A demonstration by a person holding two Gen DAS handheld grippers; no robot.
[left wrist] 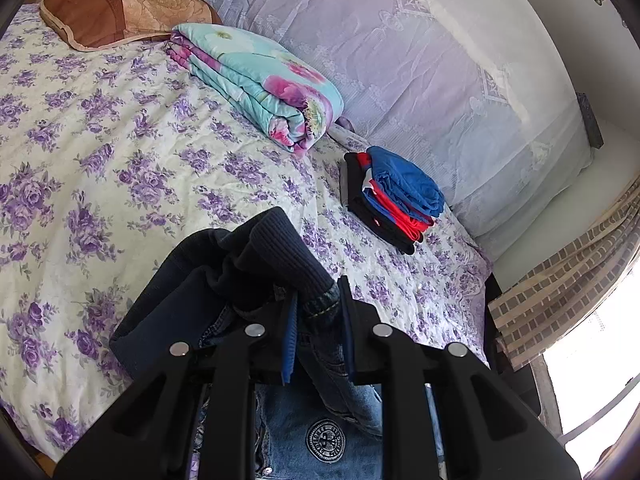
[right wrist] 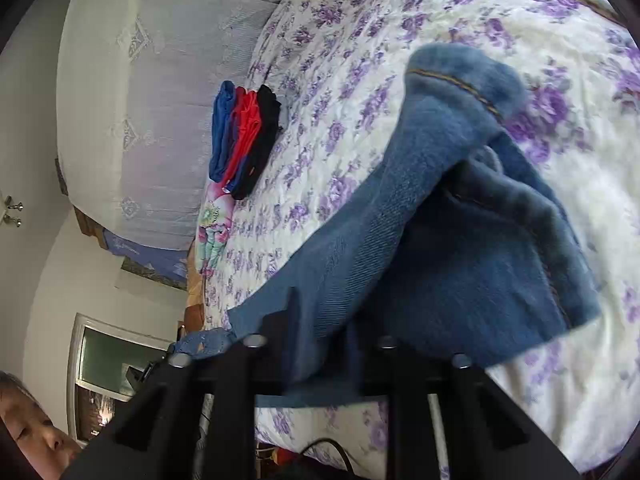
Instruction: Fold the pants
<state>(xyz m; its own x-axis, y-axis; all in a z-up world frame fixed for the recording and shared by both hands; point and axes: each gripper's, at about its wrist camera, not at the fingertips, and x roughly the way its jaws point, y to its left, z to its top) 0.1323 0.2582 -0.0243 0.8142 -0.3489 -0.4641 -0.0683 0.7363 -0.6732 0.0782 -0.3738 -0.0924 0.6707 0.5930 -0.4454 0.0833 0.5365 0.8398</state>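
Observation:
The pants are blue denim with a fleecy lining and a dark ribbed cuff (left wrist: pixel 280 248). In the left wrist view my left gripper (left wrist: pixel 318 300) is shut on bunched denim beside that cuff, and more denim with a round patch (left wrist: pixel 325 440) hangs below it. In the right wrist view my right gripper (right wrist: pixel 320 320) is shut on another edge of the pants (right wrist: pixel 460 240). That part is lifted over the flowered bed sheet (right wrist: pixel 360 80), with the pale blue lining turned outward. The fabric hides both grippers' pads.
A stack of folded blue, red and black clothes (left wrist: pixel 396 196) (right wrist: pixel 244 136) lies near the lace-covered cushion (left wrist: pixel 400 60). A rolled floral quilt (left wrist: pixel 264 84) and a brown pillow (left wrist: pixel 120 12) lie further along the bed. A checked curtain (left wrist: pixel 560 280) hangs at the right. A person's head (right wrist: pixel 28 432) shows at the lower left.

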